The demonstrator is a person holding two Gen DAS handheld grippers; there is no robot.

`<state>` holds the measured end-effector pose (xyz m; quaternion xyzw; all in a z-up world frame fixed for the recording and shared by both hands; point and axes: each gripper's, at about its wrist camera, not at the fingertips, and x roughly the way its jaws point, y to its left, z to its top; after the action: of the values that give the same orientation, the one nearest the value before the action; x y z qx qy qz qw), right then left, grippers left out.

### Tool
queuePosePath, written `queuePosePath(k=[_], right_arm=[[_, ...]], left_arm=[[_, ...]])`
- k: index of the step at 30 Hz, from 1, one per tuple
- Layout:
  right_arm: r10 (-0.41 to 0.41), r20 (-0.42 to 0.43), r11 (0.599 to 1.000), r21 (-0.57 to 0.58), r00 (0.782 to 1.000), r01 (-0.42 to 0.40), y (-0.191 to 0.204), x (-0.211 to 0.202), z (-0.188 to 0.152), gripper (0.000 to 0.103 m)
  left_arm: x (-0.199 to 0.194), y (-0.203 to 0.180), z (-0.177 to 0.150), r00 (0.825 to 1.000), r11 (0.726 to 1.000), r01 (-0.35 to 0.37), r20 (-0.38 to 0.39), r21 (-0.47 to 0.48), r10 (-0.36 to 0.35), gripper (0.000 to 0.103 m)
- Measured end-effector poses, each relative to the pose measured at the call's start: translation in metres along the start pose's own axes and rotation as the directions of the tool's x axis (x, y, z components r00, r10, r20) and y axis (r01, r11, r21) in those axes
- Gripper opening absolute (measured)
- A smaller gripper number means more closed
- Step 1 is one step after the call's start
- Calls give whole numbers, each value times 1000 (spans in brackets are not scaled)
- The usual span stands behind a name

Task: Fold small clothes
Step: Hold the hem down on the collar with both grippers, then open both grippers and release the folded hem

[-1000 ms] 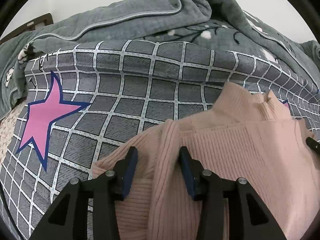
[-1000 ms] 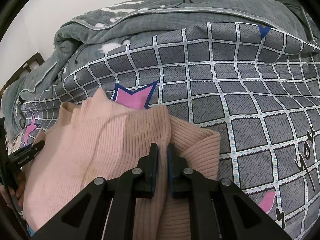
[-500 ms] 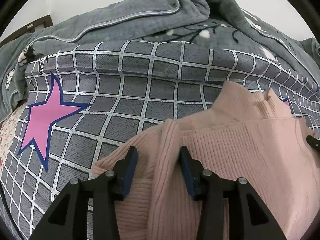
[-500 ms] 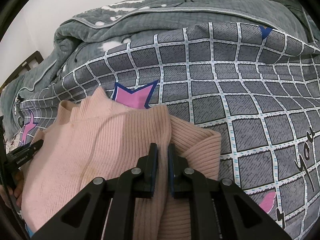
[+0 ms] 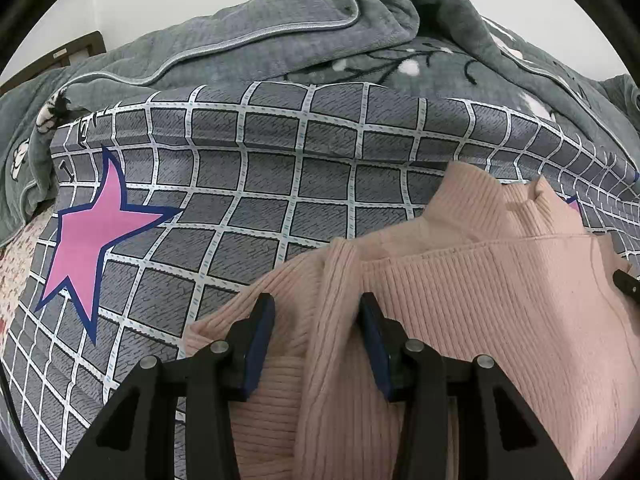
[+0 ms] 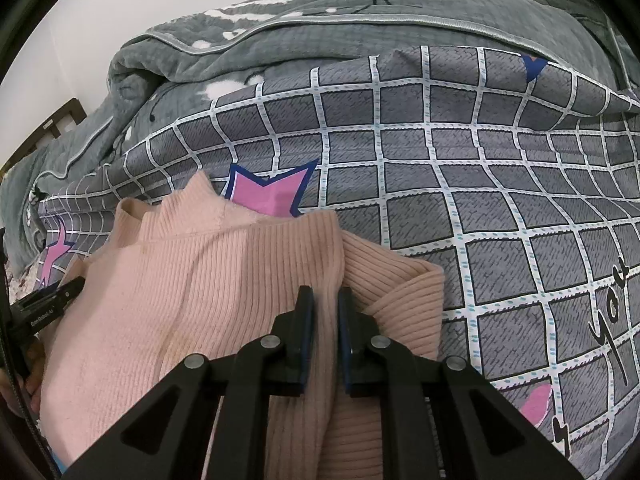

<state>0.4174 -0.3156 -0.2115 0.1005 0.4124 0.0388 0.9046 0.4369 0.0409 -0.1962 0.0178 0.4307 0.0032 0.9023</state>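
Pink sweater [image 6: 224, 280] lies on the checked bedspread [image 6: 500, 200]. Right gripper [image 6: 325, 308] pinches its right fold edge; left gripper [image 5: 318, 320] spread wide astride the left fold. Close left firmly, then lift both evenly.

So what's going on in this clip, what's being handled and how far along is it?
A person with two handheld grippers is folding a pink ribbed knit sweater on a grey grid-patterned bedsheet with pink stars. The right gripper has its jaws closed on a fold of the sweater near its right sleeve. The left gripper has its jaws open, straddling a raised ridge of the knit at the other side. A rumpled grey quilt lies behind.
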Motion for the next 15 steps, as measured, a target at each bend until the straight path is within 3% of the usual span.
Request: queuePosePath(k=[15], right_arm=[[-22,2,999,-25,1000,22,5,0,1,13]], left_arm=[[0,1,0,1000,1000,12,3,-6,-12,42]])
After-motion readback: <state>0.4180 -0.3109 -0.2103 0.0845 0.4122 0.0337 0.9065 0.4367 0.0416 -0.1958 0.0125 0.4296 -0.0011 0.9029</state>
